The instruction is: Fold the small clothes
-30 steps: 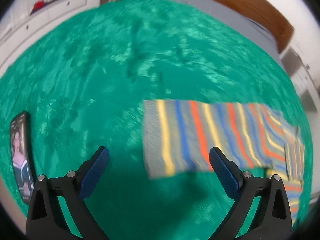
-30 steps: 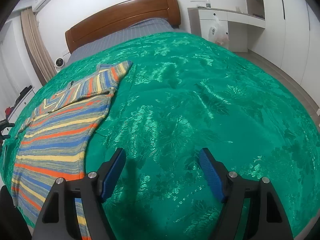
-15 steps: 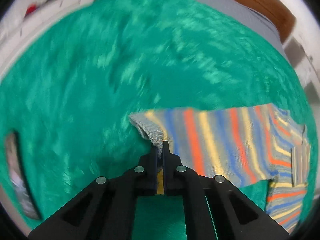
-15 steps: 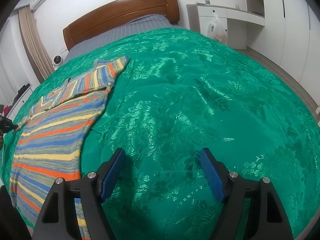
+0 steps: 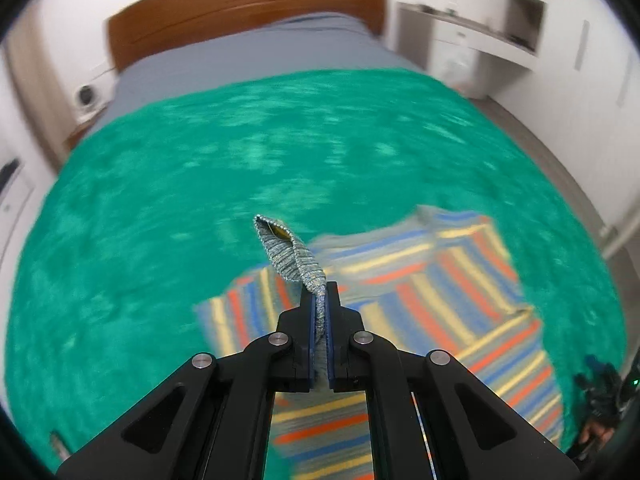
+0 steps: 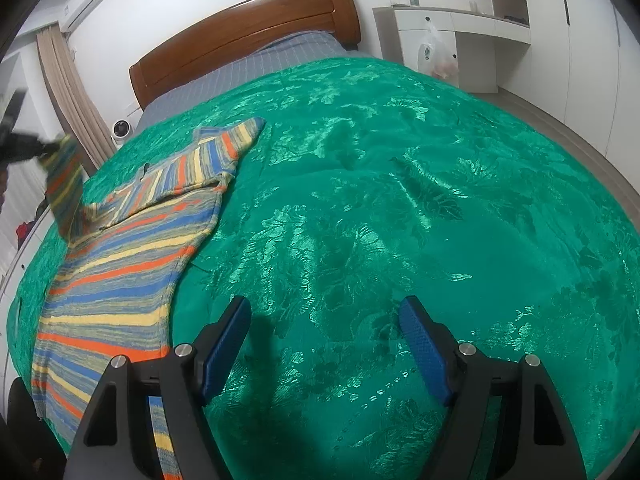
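Note:
A small striped sweater (image 6: 120, 264) in grey, blue, orange and yellow lies on the green bedspread (image 6: 400, 200) at the left. My left gripper (image 5: 319, 300) is shut on the cuff of the sweater's sleeve (image 5: 292, 256) and holds it lifted above the body of the sweater (image 5: 440, 300). In the right wrist view the lifted sleeve (image 6: 64, 184) hangs from the left gripper (image 6: 40, 148) at the far left. My right gripper (image 6: 324, 344) is open and empty, low over bare bedspread to the right of the sweater.
A wooden headboard (image 6: 248, 28) and grey sheet (image 6: 248, 68) are at the far end of the bed. A white desk (image 6: 452, 40) with a plastic bag stands at the right. A small white camera (image 6: 120, 129) sits left of the bed.
My left gripper closed on the sleeve cuff, then lifted it and swung it over the sweater's body. The right gripper stayed open and almost still.

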`<state>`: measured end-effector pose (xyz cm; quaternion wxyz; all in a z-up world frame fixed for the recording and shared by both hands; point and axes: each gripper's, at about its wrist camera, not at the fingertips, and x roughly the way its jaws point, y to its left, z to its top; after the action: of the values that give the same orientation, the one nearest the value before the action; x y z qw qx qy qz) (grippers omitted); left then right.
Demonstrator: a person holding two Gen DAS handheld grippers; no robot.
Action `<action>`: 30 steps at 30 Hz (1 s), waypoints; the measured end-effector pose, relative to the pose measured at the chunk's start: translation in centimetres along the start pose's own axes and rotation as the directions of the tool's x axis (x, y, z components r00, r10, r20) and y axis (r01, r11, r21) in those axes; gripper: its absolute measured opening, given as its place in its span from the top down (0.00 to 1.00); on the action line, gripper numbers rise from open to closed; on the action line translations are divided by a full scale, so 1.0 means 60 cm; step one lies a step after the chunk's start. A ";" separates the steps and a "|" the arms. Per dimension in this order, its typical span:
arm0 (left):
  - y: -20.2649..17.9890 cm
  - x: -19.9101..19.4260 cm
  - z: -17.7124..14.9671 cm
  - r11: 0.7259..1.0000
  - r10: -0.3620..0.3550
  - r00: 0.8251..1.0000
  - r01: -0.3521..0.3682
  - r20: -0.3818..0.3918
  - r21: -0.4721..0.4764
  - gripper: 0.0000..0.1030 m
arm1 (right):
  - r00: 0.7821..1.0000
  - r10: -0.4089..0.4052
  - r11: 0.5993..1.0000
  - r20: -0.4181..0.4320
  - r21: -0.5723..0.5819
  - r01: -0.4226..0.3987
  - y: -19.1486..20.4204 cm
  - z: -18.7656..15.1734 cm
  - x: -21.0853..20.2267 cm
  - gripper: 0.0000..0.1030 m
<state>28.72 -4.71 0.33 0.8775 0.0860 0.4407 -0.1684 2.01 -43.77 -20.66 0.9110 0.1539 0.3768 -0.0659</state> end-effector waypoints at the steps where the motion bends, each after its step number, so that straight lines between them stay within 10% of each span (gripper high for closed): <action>1: -0.021 0.021 0.002 0.998 -0.056 0.998 0.056 -0.020 0.001 0.81 | 1.000 -0.001 1.000 -0.001 -0.003 0.001 0.001 0.000 0.001 0.26; 2: -0.039 0.042 0.001 0.993 -0.118 0.992 0.118 -0.054 -0.011 0.50 | 1.000 0.000 1.000 -0.002 -0.003 0.000 0.001 -0.001 0.000 0.26; 4: -0.061 0.064 -0.004 0.988 -0.154 0.985 0.152 -0.074 -0.030 0.23 | 1.000 0.003 1.000 -0.004 0.000 -0.003 0.000 -0.001 0.001 0.26; 13: 0.024 0.088 -0.053 0.992 0.093 0.994 -0.097 -0.052 -0.078 0.13 | 1.000 0.014 1.000 -0.008 0.005 -0.014 -0.003 0.000 0.005 0.26; 18: 0.060 0.202 -0.172 0.961 0.260 0.933 -0.275 -0.249 -0.023 0.13 | 1.000 0.012 1.000 -0.010 0.006 -0.012 -0.002 -0.001 0.006 0.26; 30: 0.081 0.056 -0.284 0.957 0.204 0.976 -0.215 -0.075 -0.192 0.06 | 1.000 0.013 1.000 0.022 0.023 -0.013 -0.010 0.004 -0.004 0.26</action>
<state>19.70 4.19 -12.51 0.8822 0.0487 0.4676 -0.0269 1.87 -44.39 -20.48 0.9136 0.1663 0.3652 -0.0659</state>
